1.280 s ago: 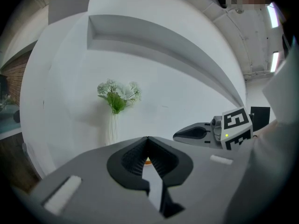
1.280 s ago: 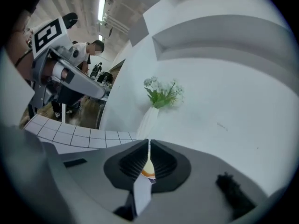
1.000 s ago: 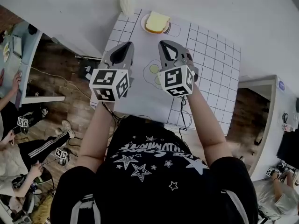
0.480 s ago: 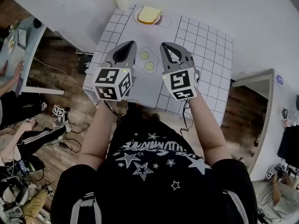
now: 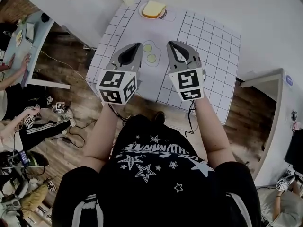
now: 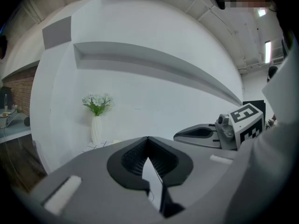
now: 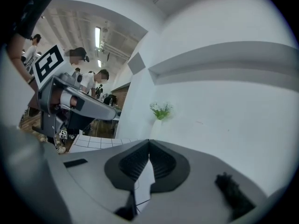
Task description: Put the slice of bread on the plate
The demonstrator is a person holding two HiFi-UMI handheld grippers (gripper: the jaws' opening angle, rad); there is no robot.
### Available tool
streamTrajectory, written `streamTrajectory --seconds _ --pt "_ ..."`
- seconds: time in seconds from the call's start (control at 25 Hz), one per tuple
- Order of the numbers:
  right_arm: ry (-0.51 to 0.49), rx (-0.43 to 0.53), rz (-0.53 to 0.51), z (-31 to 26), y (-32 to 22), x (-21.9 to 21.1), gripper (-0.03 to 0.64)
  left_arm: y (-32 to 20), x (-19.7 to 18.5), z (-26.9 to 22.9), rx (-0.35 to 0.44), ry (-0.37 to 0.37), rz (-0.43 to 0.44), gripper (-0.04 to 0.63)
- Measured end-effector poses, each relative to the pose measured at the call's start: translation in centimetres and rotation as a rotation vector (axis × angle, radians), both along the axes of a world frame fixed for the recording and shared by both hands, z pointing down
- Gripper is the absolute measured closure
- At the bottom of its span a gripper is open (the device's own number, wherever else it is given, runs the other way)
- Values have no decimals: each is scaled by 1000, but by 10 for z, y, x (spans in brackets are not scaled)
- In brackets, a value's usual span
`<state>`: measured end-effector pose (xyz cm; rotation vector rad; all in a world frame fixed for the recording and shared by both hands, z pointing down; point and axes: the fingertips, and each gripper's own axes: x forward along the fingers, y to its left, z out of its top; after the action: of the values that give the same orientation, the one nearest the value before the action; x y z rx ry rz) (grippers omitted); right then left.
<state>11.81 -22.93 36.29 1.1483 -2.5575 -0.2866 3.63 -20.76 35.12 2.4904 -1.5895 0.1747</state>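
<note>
The slice of bread (image 5: pixel 153 9) lies on a small round plate (image 5: pixel 163 16) at the far edge of the grid-patterned table (image 5: pixel 208 46). My left gripper (image 5: pixel 138 45) and right gripper (image 5: pixel 169 44) hover side by side over the near half of the table, well short of the plate. Both point toward the back wall. Each is shut with nothing between its jaws. In the left gripper view the tips (image 6: pixel 148 138) meet, and the right gripper (image 6: pixel 178 136) shows beside them. The right gripper view shows its tips (image 7: pixel 149 141) meeting too.
A fried-egg print (image 5: pixel 150 56) marks the tablecloth between the two grippers. A white vase of flowers (image 6: pixel 96 125) stands at the table's back left corner against the wall. People sit on the wooden floor at the left near a side table (image 5: pixel 28 37). A grey cabinet (image 5: pixel 279 108) stands at the right.
Both grippers have drawn back across the table away from the plate, still shut. The right one has rolled a little. The bread stays on the plate.
</note>
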Motion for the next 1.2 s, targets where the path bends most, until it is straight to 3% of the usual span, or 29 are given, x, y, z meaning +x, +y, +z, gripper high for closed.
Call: streamTrajectory --seconds 0.52,1.2 --pt "-12 -10 68 -3 37 -16 603 33 -15 3 5 43 56 586" --pt "-12 31 142 -24 141 -59 603 131 -63 -11 47 57 120 586"
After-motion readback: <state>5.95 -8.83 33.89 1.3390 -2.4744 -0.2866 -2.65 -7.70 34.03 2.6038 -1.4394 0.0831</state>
